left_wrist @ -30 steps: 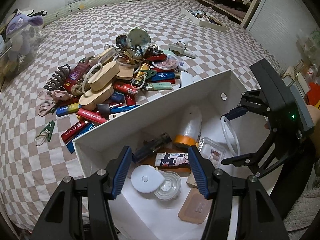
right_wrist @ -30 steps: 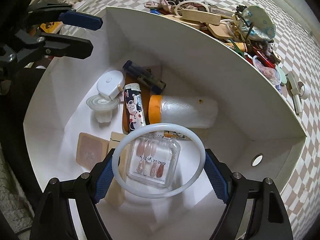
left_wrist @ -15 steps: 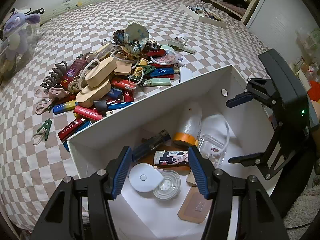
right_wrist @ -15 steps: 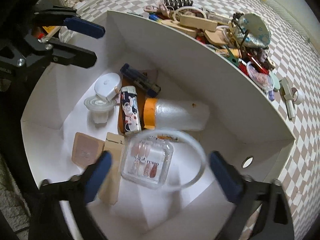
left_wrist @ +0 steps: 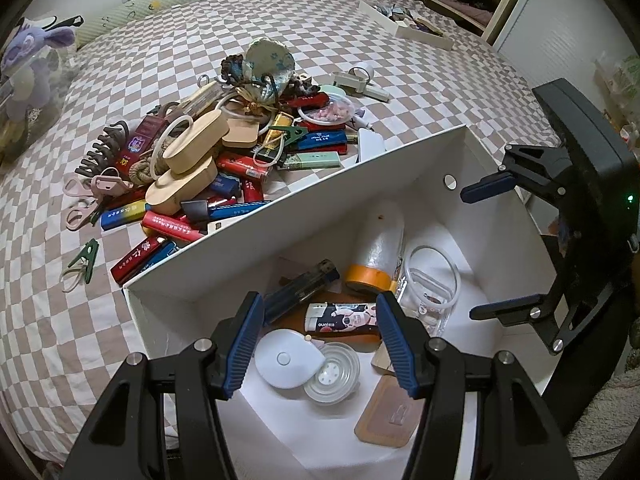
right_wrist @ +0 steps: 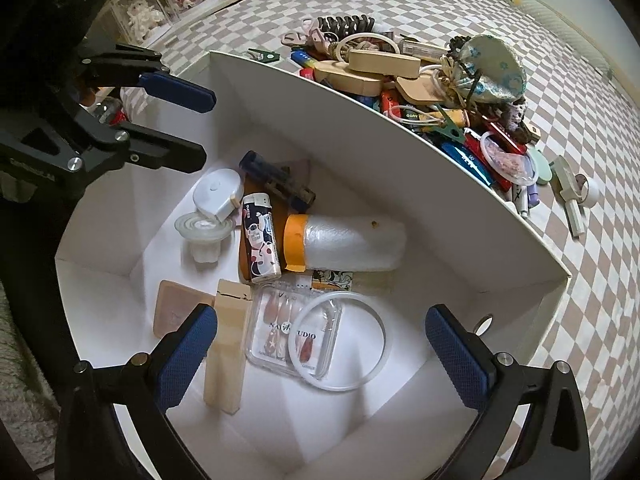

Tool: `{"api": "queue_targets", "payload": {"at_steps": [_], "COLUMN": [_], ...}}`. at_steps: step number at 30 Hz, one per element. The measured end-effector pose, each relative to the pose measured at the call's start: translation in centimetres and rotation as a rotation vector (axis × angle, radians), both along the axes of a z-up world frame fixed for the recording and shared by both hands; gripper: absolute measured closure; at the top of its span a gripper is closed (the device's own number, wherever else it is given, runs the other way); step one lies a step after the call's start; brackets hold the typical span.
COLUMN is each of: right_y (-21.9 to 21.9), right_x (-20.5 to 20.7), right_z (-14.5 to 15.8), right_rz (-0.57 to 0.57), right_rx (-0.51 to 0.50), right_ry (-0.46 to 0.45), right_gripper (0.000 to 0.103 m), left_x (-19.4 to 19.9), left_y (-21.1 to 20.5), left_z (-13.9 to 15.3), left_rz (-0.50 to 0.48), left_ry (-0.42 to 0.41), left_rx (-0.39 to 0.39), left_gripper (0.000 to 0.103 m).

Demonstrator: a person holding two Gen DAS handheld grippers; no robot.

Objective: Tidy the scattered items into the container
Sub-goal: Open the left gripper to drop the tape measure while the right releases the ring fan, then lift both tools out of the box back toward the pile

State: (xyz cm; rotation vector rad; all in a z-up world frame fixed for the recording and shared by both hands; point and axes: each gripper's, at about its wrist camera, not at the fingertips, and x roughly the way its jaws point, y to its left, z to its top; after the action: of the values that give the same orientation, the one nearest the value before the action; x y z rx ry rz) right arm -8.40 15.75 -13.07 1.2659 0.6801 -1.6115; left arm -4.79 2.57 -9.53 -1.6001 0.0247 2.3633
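Note:
A white ring (right_wrist: 343, 340) lies loose on the floor of the white box (right_wrist: 360, 136), partly over a clear nail case (right_wrist: 294, 330); it also shows as the white ring (left_wrist: 434, 280) in the left wrist view. My right gripper (right_wrist: 320, 356) hangs above it, jaws wide open and empty. My left gripper (left_wrist: 320, 340) hovers over the box's near end, half open with nothing between its fingers. In the box (left_wrist: 304, 208) lie a bubble-wrapped roll (right_wrist: 348, 244), lighters and a round white case (left_wrist: 288, 360). A heap of scattered items (left_wrist: 224, 152) sits on the checked bed beyond the box.
A green clip (left_wrist: 86, 258) lies apart at the left of the heap. A white tape holder (left_wrist: 360, 80) rests behind the heap. A purple plush toy (left_wrist: 28, 64) sits at the far left, and a long tray (left_wrist: 404, 28) at the back of the bed.
My right gripper opened wide and let go of the white ring, which dropped onto the nail case in the box. My left gripper kept its place and opening.

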Motion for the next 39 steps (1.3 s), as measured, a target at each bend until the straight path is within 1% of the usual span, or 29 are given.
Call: {"api": "queue_targets", "payload": {"at_steps": [9,17,18,20,21,26,29,30,31,32,36,39], "right_y": [0.2,0.2,0.3,0.3,0.3,0.2,0.1,0.1,0.0,0.0,-0.2,-0.2], "right_x": [-0.1,-0.2,-0.2,-0.3,-0.4,-0.5,-0.5,-0.5,-0.5,-0.5,-0.3,-0.4], "right_z": [0.2,0.6,0.7,0.9,1.0,1.4,1.5,1.6,1.6,1.7,2.1,2.4], "right_rz": [-0.019,-0.045,-0.048,-0.053,-0.057,-0.073,-0.083,-0.085,-0.086,-0.086,-0.087,-0.083], "right_rx": [-0.014,-0.039,-0.045,-0.056,-0.061,-0.078,-0.088,-0.092,-0.098,-0.104,-0.134,-0.161], "right_ry": [0.002,0.004,0.005,0.005,0.004,0.014,0.019,0.023,0.028,0.033,0.065,0.089], "right_gripper": [0.000,0.000,0.000,0.000,0.000,0.000,0.000,0.000,0.000,0.000,0.000,0.000], "left_x": [-0.3,-0.7,-0.7,-0.7,-0.6,-0.7,-0.7,-0.7,-0.6,-0.6,-0.7,-0.7], "left_y": [0.3,0.0,-0.1,-0.2,-0.2,-0.6,-0.9,-1.0,-1.1,-1.2,-1.7,-1.9], "left_z": [0.0,0.7,0.8,1.0,1.1,1.5,1.9,2.0,2.2,2.3,2.6,2.7], "left_rz": [-0.007,0.001,0.003,0.014,0.017,0.033,0.045,0.049,0.056,0.061,0.077,0.080], "left_ry": [0.002,0.016,0.020,0.038,0.047,0.068,0.086,0.094,0.106,0.114,0.124,0.131], "left_rx": [-0.007,0.021,0.025,0.026,0.025,0.032,0.036,0.036,0.035,0.035,0.049,0.042], "left_gripper": [0.044,0.044,0.041,0.020,0.017,0.010,0.008,0.007,0.002,0.000,0.000,0.000]}}
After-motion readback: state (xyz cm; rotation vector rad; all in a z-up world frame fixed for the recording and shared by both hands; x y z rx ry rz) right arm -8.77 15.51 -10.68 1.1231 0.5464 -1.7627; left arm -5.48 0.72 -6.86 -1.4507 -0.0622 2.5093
